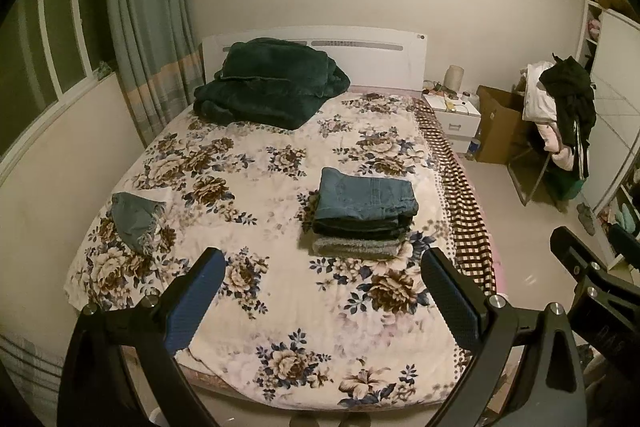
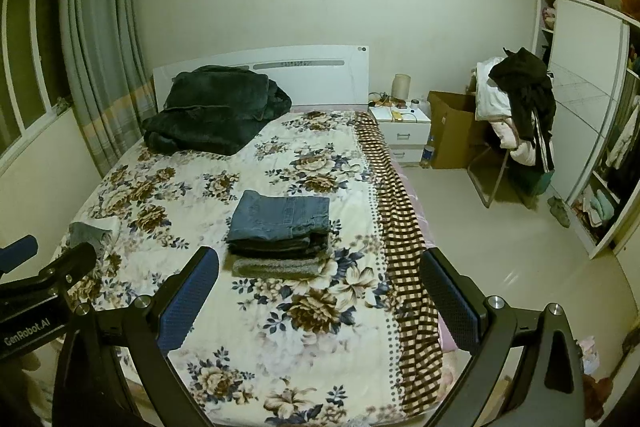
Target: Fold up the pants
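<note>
A stack of folded pants [image 1: 366, 211] [image 2: 280, 227] rests on the floral bedspread [image 1: 272, 291] [image 2: 256, 307], blue jeans on top, darker pairs under them, a grey one at the bottom. A small crumpled denim piece [image 1: 136, 217] [image 2: 90, 233] lies near the bed's left edge. My left gripper [image 1: 324, 291] hovers open above the foot of the bed, nothing between its fingers. My right gripper [image 2: 320, 291] is likewise open and empty, held beside the left one, short of the stack.
A dark green blanket [image 1: 268, 83] is piled at the headboard. A checked cloth [image 1: 460, 195] hangs over the bed's right side. Right of the bed stand a white nightstand [image 2: 404, 131], a cardboard box [image 2: 452, 131], a clothes-laden chair [image 2: 516, 123] and a wardrobe [image 2: 592, 123].
</note>
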{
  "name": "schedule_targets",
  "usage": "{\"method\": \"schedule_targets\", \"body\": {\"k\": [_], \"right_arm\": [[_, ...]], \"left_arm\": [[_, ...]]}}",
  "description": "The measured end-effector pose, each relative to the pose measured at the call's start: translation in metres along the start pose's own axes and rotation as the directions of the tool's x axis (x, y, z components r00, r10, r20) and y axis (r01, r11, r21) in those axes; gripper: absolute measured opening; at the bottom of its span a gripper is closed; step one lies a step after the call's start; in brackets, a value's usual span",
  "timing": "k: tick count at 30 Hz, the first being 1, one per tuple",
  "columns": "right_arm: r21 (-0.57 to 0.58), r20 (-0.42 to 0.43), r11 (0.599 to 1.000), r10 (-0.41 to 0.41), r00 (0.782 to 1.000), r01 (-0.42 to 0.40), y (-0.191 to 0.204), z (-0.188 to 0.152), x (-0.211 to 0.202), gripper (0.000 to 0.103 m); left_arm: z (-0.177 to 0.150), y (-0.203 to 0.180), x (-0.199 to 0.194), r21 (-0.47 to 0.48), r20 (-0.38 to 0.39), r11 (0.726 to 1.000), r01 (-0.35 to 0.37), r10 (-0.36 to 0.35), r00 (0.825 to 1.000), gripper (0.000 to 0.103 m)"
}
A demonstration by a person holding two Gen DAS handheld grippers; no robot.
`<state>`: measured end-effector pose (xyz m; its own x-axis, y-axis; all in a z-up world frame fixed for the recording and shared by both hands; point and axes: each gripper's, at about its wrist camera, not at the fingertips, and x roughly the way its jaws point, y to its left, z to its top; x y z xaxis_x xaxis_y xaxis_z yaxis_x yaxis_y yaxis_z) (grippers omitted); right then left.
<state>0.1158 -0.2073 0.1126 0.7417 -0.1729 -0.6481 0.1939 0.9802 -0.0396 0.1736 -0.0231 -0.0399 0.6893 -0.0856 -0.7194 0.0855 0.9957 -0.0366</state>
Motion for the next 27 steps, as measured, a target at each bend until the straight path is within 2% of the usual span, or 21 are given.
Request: {"method": "schedule_targets", "body": {"k": [27], "right_arm": [[0.003,-0.015,1.0,0.012,1.0,-0.011,-0.0001,-0.0036,0.0069,0.102]], "left_arm": [[-0.0006,0.0007,0.0003,0.009,0.003,1.0,-0.005,0.005,1.0,0.1]]}}
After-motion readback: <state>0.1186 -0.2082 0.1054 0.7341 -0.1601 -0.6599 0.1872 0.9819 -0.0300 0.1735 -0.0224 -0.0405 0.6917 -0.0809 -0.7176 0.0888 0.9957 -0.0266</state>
